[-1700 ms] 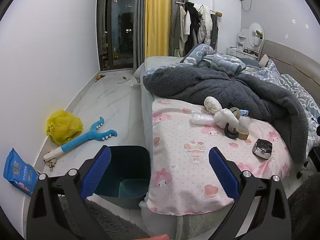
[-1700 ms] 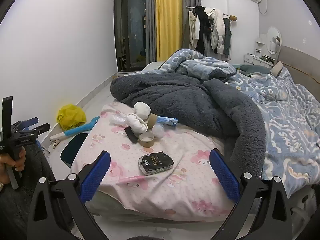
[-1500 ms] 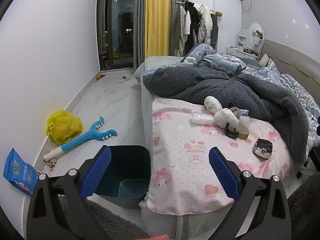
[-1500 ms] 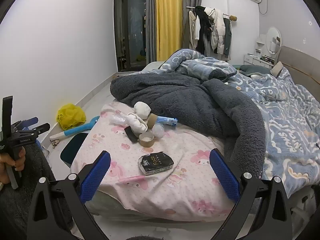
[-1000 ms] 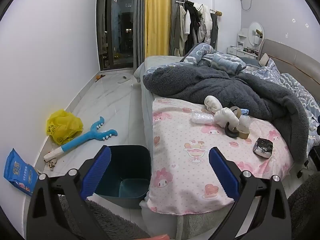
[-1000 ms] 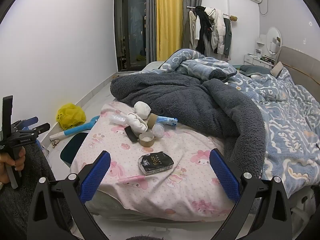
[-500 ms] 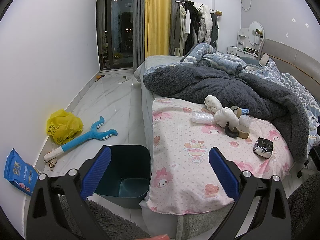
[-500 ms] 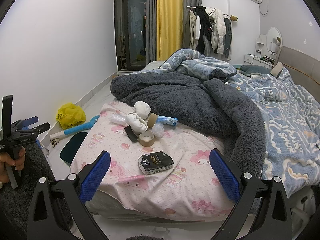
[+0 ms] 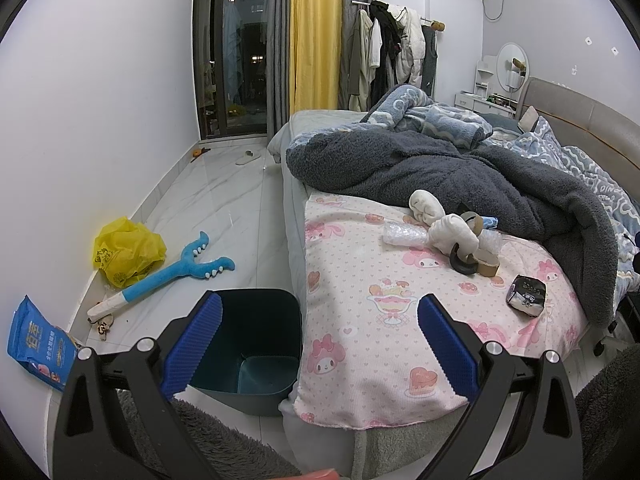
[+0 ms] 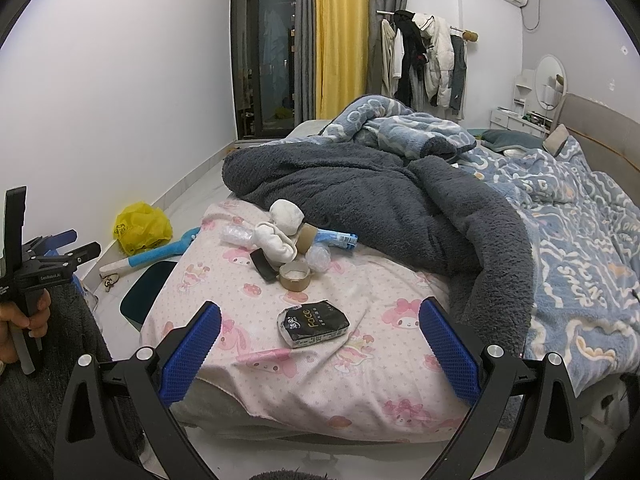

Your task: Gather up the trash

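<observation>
A bedroom at night. The left gripper [image 9: 318,344] hangs low at the foot of a bed, its blue ribbed fingers [image 9: 192,346] spread wide and gripping nothing. The right gripper [image 10: 319,346] faces the bed's near edge, its fingers likewise spread wide and bare.

A pink cartoon-print sheet [image 9: 360,292] covers the near end of the bed and droops over the mattress corner. On it sits a small heap of trash: a crinkled black tissue pack [image 10: 313,323] nearest the edge and apart from the rest, then a brown cardboard tape roll [image 10: 295,276] touching a black tape roll [image 10: 263,265], soft white balled socks [image 10: 277,240], clear bubble wrap [image 10: 236,235] and a blue wrapper [image 10: 338,237]. Behind the heap a thick, fuzzy dark grey blanket [image 10: 380,204] rises in folds, leaving open pink sheet only toward the front.

A dark teal plastic bin [image 9: 248,340], square and open-topped, stands on the floor tight against the bed's side, just beside the left gripper. Past it stretches glossy white marble floor [image 9: 216,208], bare down the middle. Along the wall lie a crumpled yellow plastic bag [image 9: 128,252], a blue plush stick toy [image 9: 172,276] and a blue snack packet [image 9: 38,344].
</observation>
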The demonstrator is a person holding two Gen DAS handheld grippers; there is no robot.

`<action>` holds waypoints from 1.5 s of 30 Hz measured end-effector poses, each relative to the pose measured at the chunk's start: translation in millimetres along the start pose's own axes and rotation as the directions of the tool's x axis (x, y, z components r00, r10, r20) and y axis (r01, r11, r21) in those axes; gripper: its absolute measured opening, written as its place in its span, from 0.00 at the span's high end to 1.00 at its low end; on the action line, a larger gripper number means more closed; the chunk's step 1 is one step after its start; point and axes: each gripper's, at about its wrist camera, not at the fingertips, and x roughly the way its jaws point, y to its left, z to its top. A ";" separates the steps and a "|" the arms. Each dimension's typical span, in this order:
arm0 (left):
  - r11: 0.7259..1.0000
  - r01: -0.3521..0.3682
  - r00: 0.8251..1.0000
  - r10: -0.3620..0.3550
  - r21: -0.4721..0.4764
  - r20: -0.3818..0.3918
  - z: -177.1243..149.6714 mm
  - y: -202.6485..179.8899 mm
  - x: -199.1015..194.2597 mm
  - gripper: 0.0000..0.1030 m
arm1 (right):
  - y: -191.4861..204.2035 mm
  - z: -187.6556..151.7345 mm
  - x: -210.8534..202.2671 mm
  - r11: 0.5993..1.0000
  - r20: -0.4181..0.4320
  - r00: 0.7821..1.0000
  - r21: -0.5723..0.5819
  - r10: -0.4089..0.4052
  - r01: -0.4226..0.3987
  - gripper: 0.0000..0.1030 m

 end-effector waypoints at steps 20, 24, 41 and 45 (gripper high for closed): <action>1.000 -0.015 1.000 0.015 0.013 -0.003 -0.3 -0.6 0.4 0.03 | -4.2 -1.1 -2.7 1.000 0.006 1.000 0.004 0.001 -0.001 0.03; 1.000 0.001 1.000 -0.001 0.018 -0.004 -2.5 1.9 5.2 0.03 | -5.3 -1.2 -3.8 1.000 0.007 1.000 0.002 0.015 -0.015 0.03; 0.989 0.142 0.990 -0.142 0.038 -0.003 9.7 -7.1 32.7 0.04 | 19.4 9.2 49.0 0.991 -0.072 0.995 -0.107 0.071 -0.079 0.03; 0.986 0.160 0.987 -0.159 0.054 -0.018 13.7 -9.6 44.7 0.05 | 22.9 7.8 73.7 0.987 -0.115 0.989 -0.123 0.093 -0.107 0.03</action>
